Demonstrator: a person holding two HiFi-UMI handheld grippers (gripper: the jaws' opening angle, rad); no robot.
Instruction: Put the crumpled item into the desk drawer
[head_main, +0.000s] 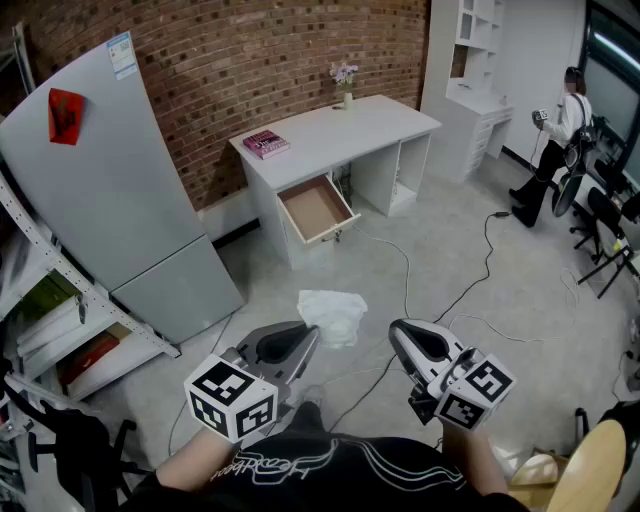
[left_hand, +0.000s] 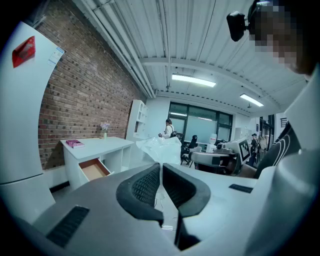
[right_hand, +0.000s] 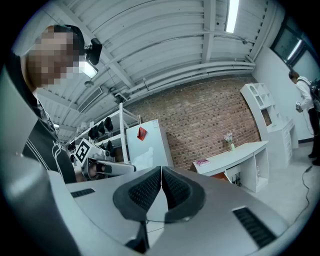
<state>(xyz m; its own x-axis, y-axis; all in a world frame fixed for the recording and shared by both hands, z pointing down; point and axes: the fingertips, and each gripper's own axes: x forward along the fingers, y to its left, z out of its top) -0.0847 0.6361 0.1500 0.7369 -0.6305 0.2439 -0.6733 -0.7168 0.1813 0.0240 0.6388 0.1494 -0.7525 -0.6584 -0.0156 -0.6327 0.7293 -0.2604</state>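
Observation:
The crumpled item is a white plastic bag (head_main: 333, 313) held out above the floor. My left gripper (head_main: 311, 331) is shut on the bag's near edge. In the left gripper view the bag (left_hand: 160, 148) bunches up just past the closed jaw tips of that gripper (left_hand: 161, 164). To the right of the bag, my right gripper (head_main: 397, 331) is shut and holds nothing, and its jaws (right_hand: 161, 169) meet with no gap. Further ahead stands the white desk (head_main: 345, 128), and its wooden drawer (head_main: 315, 208) is pulled open towards me.
A pink book (head_main: 266, 143) and a small flower vase (head_main: 346, 87) sit on the desk. A grey fridge (head_main: 110, 190) and a metal rack (head_main: 70, 300) stand at the left. Cables (head_main: 405, 275) trail across the floor. A person (head_main: 562, 130) stands far right by white shelving (head_main: 478, 70).

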